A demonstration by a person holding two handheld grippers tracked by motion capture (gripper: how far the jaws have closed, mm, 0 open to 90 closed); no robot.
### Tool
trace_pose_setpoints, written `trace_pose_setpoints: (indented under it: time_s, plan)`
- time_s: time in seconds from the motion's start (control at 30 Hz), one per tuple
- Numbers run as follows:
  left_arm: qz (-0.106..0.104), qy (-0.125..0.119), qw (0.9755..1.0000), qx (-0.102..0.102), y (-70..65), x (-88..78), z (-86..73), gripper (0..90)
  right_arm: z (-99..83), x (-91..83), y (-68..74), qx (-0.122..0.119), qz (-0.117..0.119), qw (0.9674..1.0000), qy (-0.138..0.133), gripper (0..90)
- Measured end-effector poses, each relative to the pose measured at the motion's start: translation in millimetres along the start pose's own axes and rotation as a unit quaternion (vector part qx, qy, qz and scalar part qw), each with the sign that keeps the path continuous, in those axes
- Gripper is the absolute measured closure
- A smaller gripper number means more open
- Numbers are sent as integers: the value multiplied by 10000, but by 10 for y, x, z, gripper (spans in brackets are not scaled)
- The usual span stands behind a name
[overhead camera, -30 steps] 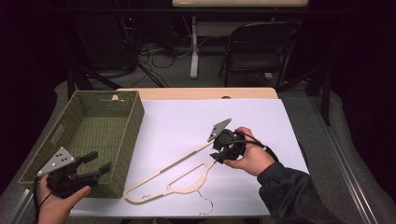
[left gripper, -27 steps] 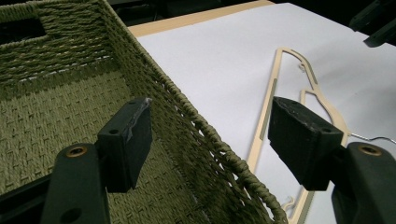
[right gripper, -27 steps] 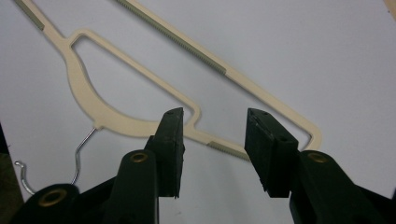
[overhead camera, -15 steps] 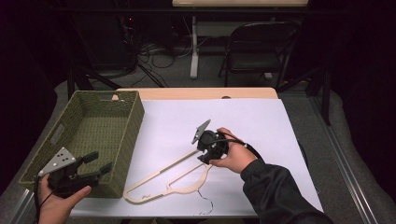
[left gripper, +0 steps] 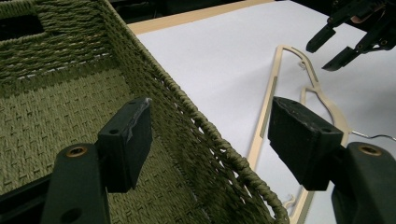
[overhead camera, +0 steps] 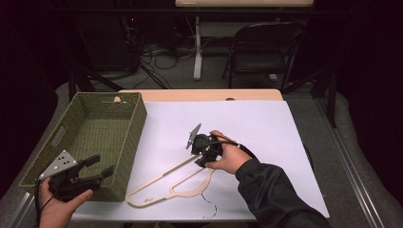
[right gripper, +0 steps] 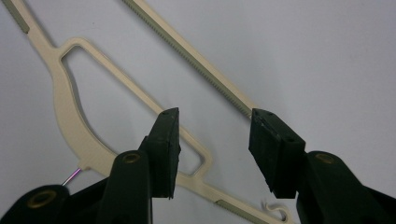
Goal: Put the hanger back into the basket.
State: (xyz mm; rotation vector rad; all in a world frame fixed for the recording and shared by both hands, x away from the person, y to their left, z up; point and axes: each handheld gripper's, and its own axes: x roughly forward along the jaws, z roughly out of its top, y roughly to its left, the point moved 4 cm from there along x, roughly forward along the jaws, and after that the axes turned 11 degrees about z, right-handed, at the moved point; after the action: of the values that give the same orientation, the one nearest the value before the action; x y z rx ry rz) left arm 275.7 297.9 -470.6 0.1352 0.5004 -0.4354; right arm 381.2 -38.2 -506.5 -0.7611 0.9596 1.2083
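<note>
White sheeting covers the table. Far left, the left gripper hangs over the green woven basket's near corner, jaws spread wide, nothing between them. Centre, a cream plastic hanger lies flat just beside the basket. And the right gripper is poised over its right end, jaws spread, straddling the bar.

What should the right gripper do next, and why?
Probably lower and close on the hanger: the right gripper hovers open with the hanger's arm and bar between its jaws, not yet gripped, while the left gripper waits open at the basket rim.
</note>
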Motion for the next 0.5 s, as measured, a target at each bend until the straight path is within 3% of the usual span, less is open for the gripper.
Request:
trace_pose_setpoints:
  time_s: [0.23, 0.5]
  plan:
    - [2, 11, 10000, 1, 4, 2, -5, 308, 26, 112, 16, -217, 57, 9994, 268, 489]
    - [13, 18, 10000, 2, 0, 3, -6, 308, 21, 256, 37, -403, 304, 9968, 613, 495]
